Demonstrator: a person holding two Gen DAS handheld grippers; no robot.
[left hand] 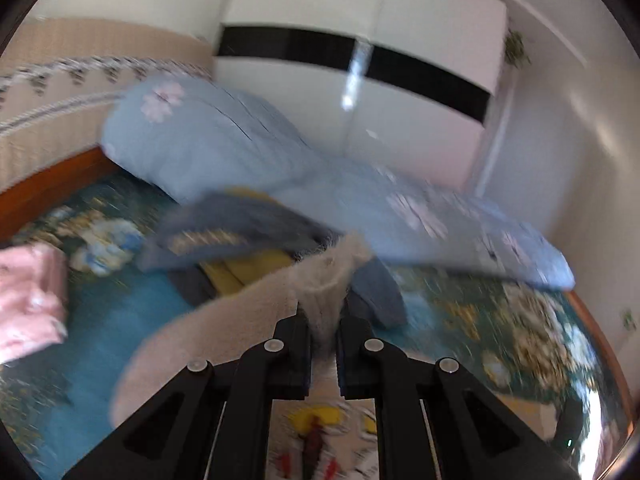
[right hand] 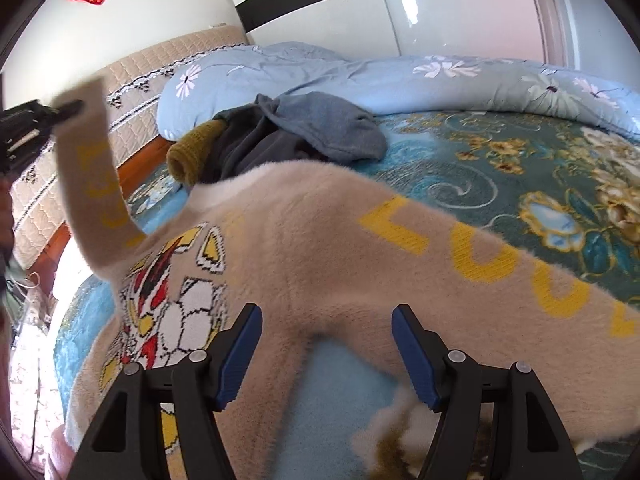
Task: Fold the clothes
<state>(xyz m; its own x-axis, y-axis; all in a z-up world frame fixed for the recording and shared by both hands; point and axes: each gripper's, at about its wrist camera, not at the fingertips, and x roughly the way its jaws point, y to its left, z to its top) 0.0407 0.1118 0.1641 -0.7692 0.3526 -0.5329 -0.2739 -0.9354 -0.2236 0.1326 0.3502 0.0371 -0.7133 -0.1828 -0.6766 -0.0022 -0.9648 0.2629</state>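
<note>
sweater (right hand: 320, 240): spread on the bed (right hand: 540, 184)
clothes pile (right hand: 288, 136): behind the sweater
duvet (right hand: 400, 76): behind the pile

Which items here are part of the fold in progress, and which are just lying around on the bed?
In use:
- beige sweater
- its sleeve, gripped by the left gripper
- right gripper, open over the sweater

Lying about:
- grey clothes pile
- pink garment
- blue duvet
</note>
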